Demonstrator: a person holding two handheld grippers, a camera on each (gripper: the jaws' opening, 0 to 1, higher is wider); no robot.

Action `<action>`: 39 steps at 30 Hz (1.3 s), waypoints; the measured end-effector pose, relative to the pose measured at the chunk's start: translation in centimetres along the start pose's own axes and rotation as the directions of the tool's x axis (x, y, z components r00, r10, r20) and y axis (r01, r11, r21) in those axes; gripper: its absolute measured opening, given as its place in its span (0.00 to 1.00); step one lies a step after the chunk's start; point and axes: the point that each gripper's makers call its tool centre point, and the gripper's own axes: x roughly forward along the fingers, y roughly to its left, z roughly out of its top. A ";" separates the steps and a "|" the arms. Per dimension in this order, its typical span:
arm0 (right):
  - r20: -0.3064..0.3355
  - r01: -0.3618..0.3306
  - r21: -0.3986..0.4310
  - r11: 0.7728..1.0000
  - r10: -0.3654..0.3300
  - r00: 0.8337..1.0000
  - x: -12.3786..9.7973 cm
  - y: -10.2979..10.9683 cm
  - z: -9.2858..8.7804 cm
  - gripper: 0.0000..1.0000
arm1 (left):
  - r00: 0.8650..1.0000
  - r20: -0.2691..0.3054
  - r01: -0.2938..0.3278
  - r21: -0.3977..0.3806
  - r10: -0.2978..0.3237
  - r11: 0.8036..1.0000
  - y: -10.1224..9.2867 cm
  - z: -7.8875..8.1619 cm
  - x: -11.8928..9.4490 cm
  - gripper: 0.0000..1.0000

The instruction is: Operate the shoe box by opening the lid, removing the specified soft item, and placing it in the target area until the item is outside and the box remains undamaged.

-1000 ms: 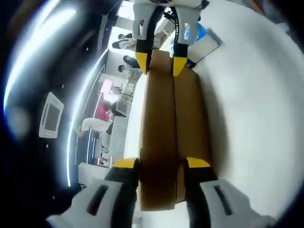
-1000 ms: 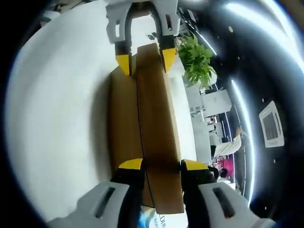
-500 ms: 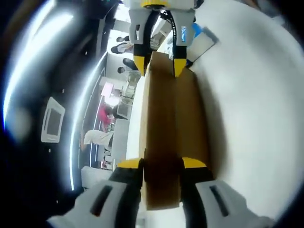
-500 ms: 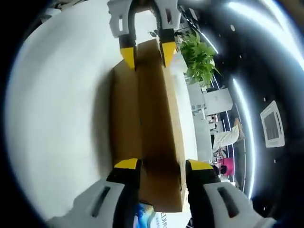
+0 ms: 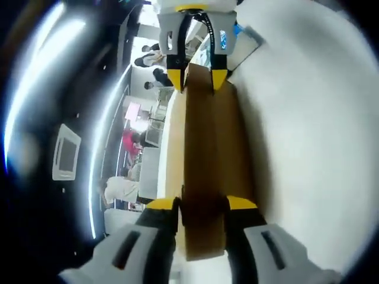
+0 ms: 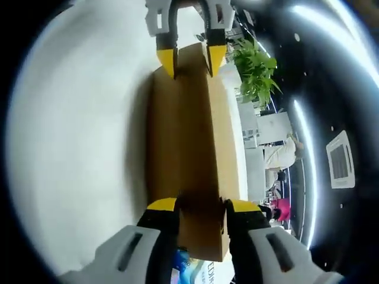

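Cardboard shoe box (image 5: 210, 160) pinched at both ends, lying on the white tabletop (image 5: 308, 148) near its edge.
Left hand-held gripper (image 5: 201, 207) and right hand-held gripper (image 6: 198, 207) each clamp narrowly on an end, seemingly the lid's, probably so it lifts evenly without tearing.
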 end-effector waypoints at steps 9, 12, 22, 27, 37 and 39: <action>-0.004 -0.002 -0.005 1.000 0.002 1.000 0.2 1.0 -0.1 0.31 | 1.000 -0.008 -0.005 -0.024 0.005 1.000 -1.0 -0.1 0.3 0.30; -0.012 0.009 -0.021 1.000 -0.009 1.000 0.3 1.0 -0.1 0.31 | 1.000 -0.015 -0.015 -0.008 0.015 1.000 -1.0 -0.1 0.3 0.30; -0.011 0.022 -0.081 0.996 -0.023 1.000 0.5 1.0 -0.4 0.31 | 0.999 -0.010 -0.034 0.016 0.034 0.999 -1.0 -0.2 0.5 0.30; -0.005 0.027 -0.072 0.997 -0.028 1.000 0.2 1.0 -0.4 0.30 | 0.999 -0.003 -0.039 0.001 0.039 0.999 -0.9 -0.1 0.5 0.30; -0.001 0.025 -0.062 0.998 -0.025 1.000 -0.9 1.3 -0.2 0.29 | 0.999 0.014 -0.051 -0.002 0.051 0.999 -1.1 0.2 0.0 0.29; -0.014 0.021 -0.116 0.993 -0.023 1.000 -0.8 1.2 -0.4 0.30 | 0.999 0.014 -0.052 0.001 0.052 0.999 -1.1 0.2 0.0 0.29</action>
